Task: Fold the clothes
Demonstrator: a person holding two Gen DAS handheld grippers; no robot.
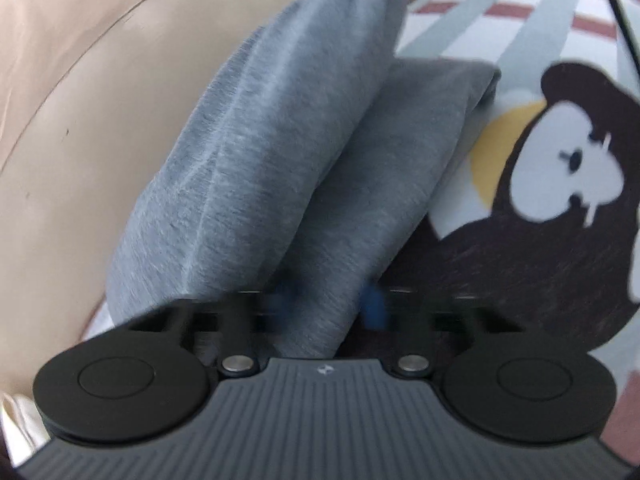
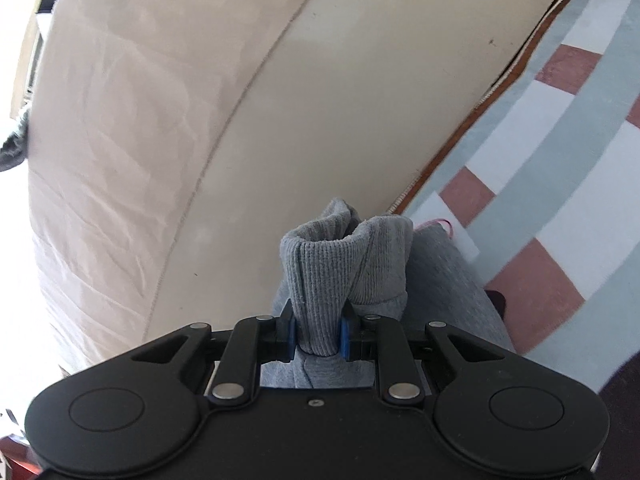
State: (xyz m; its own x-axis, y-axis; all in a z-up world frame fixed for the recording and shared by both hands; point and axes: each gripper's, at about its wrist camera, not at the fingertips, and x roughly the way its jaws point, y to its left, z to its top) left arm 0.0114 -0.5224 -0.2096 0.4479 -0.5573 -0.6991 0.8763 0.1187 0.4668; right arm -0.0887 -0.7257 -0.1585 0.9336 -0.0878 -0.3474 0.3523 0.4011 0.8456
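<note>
The grey garment (image 1: 256, 168) hangs as one long band over the patterned blanket (image 1: 520, 240), beside the cream cushion (image 2: 320, 100). The right claw (image 2: 318, 336) is clamped on its ribbed cuff (image 2: 320, 272); the left claw (image 1: 328, 304), blurred, appears closed on the opposite end.

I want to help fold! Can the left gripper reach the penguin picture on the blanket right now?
Probably not yet. The left gripper seems shut on the grey knitted garment, which hangs between it and the brown penguin picture on the striped blanket.
</note>
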